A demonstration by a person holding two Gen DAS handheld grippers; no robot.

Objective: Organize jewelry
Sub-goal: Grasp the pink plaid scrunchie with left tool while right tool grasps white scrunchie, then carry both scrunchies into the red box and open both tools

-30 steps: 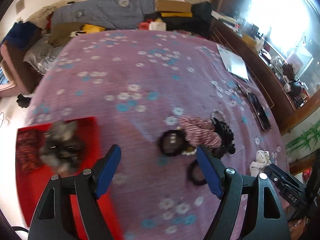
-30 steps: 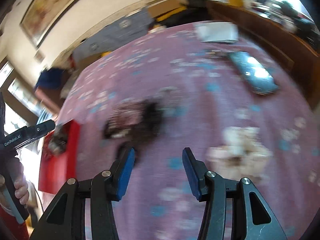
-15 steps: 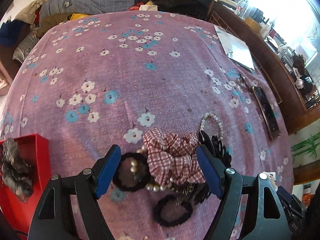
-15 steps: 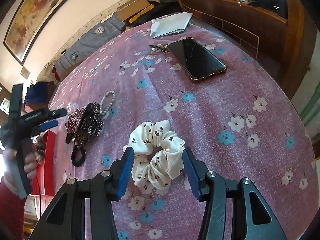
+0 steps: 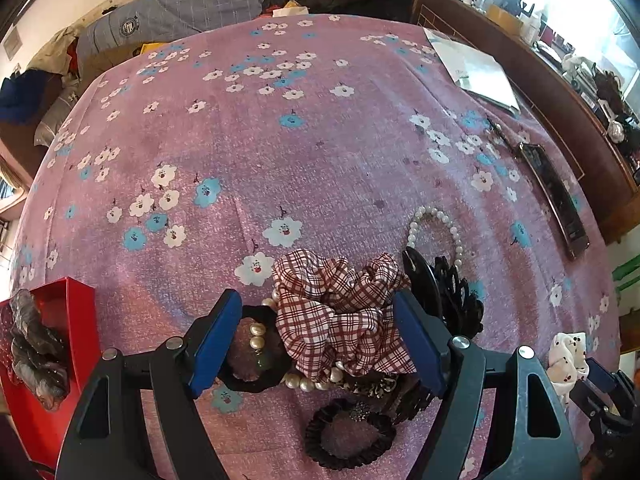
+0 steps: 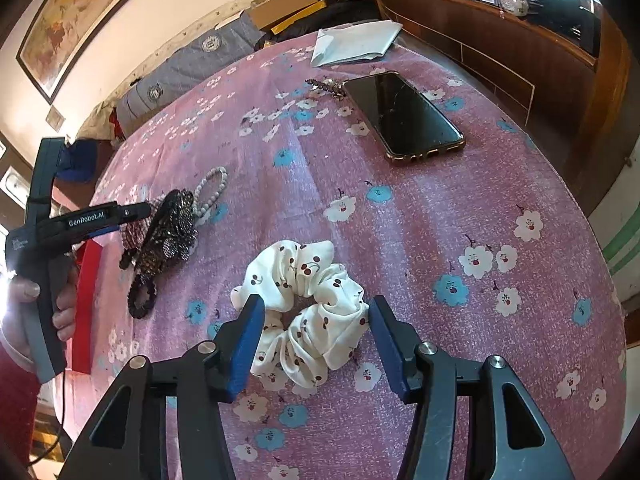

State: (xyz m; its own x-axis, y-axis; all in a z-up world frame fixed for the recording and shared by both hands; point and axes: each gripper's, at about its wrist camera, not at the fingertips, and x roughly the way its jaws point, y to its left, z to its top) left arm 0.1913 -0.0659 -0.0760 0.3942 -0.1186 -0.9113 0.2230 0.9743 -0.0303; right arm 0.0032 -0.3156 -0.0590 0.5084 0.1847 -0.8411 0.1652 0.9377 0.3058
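Note:
My left gripper [image 5: 318, 340] is open, its blue pads on either side of a red plaid scrunchie [image 5: 340, 316] that tops a pile of accessories on the purple flowered cloth. The pile has a pearl bracelet [image 5: 436, 220], a black hair clip [image 5: 448, 292], a black scrunchie with pearls [image 5: 252, 360] and a black hair tie [image 5: 348, 440]. My right gripper [image 6: 316, 340] is open around a white cherry-print scrunchie [image 6: 308, 304], which also shows in the left wrist view [image 5: 568, 356]. A red box [image 5: 60, 344] at the left holds a grey scrunchie [image 5: 32, 348].
A black phone [image 6: 400, 114] lies at the right on the cloth, with a sparkly hair pin [image 6: 326, 86] and a white envelope [image 6: 352, 42] beyond it. A wooden cabinet [image 6: 520, 48] runs along the right edge. Folded clothes and boxes lie at the far end.
The left gripper has moved from the red box to the pile, its pads now straddling the plaid scrunchie. The right gripper has moved up to the white scrunchie. Both stay open.

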